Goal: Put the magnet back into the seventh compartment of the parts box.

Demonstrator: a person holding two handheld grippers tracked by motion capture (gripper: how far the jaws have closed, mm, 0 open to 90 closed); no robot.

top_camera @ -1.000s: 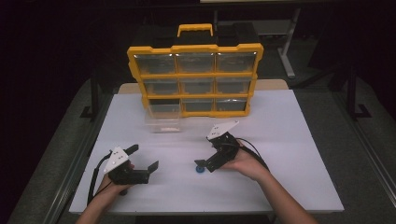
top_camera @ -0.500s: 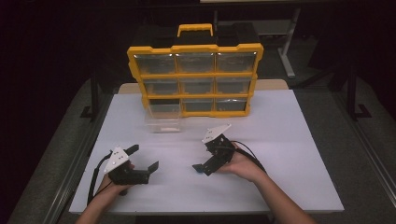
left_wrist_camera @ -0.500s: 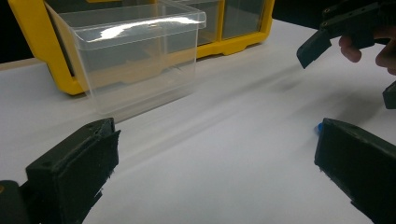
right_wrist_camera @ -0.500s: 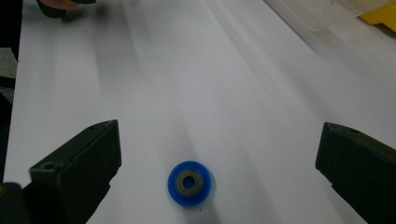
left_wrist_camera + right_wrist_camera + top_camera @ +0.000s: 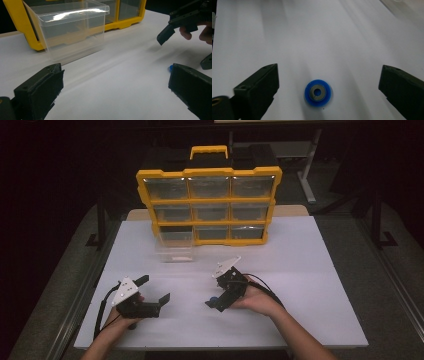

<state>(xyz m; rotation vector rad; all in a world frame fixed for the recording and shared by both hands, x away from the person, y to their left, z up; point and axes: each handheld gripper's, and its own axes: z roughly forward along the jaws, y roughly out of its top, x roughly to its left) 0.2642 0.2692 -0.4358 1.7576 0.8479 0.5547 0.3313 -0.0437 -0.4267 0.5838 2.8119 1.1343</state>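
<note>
A small blue disc (image 5: 318,92) with a grey metal centre lies flat on the white table. My right gripper (image 5: 329,72) hovers over it, open, with one jaw on either side and neither touching it. In the high view the disc (image 5: 213,299) peeks out beside the right gripper (image 5: 215,302). My left gripper (image 5: 152,290) rests open at the front left with nothing between its jaws. In the left gripper view the left gripper (image 5: 116,72) faces a clear plastic drawer (image 5: 72,30), the disc (image 5: 171,67) shows by the right-hand jaw, and the right gripper (image 5: 186,50) is farther off.
A yellow organizer case (image 5: 207,205) with several clear drawers stands upright at the back of the table (image 5: 310,270). The clear drawer (image 5: 174,249) stands on the table in front of the case's lower left slot. Dark floor surrounds the table.
My right gripper has moved left and slightly nearer, so its jaws now straddle the blue disc. The left gripper and the drawer have not moved.
</note>
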